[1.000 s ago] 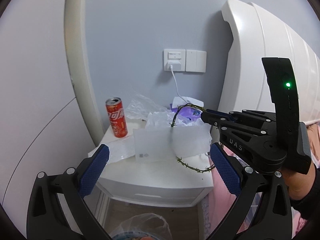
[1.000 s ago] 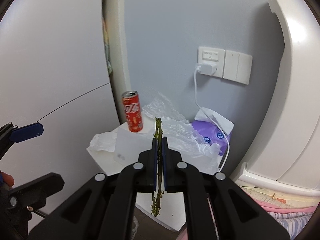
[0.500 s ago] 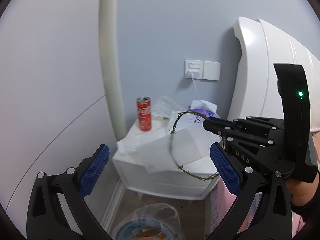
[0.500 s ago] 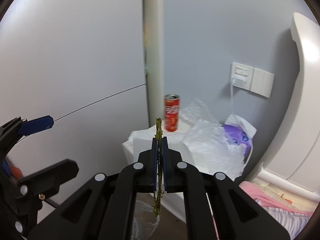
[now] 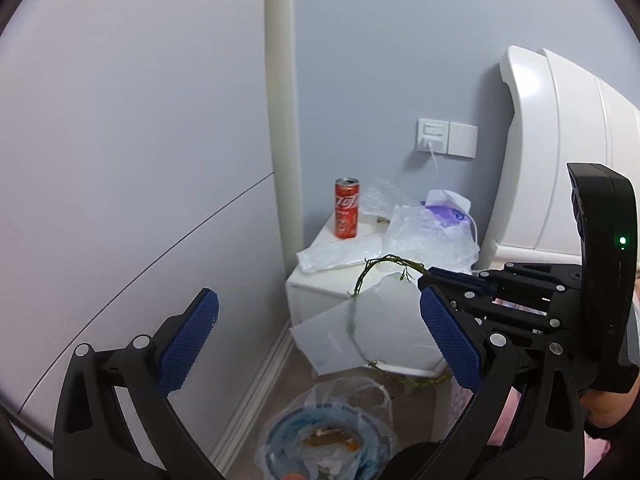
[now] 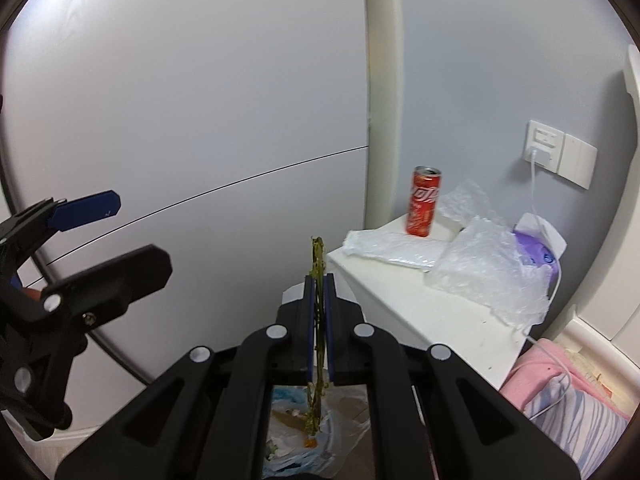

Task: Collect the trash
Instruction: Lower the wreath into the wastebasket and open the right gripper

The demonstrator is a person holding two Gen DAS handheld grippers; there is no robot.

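Observation:
My right gripper (image 6: 318, 280) is shut on a thin green vine twig (image 6: 317, 264) together with a white translucent sheet. In the left wrist view the twig (image 5: 360, 284) curves in a loop in front of the sheet (image 5: 384, 332), held by the right gripper (image 5: 430, 278) above a bin lined with a plastic bag (image 5: 328, 436) on the floor. My left gripper (image 5: 320, 328) is open and empty, left of the twig. A red cola can (image 5: 346, 208) stands upright on the white nightstand (image 5: 320, 276), also seen in the right wrist view (image 6: 424, 206).
Crumpled clear plastic bags (image 6: 492, 268) and a purple tissue pack (image 6: 540, 252) lie on the nightstand (image 6: 400, 292). A charger cable (image 6: 534, 184) hangs from the wall socket. A white headboard (image 5: 560, 152) and pink bedding (image 6: 560, 392) are at the right. A wall and pillar stand at the left.
Both grippers pulled back and away from the nightstand. The right gripper carried the twig and sheet off the nightstand to above the bin, which shows more fully now.

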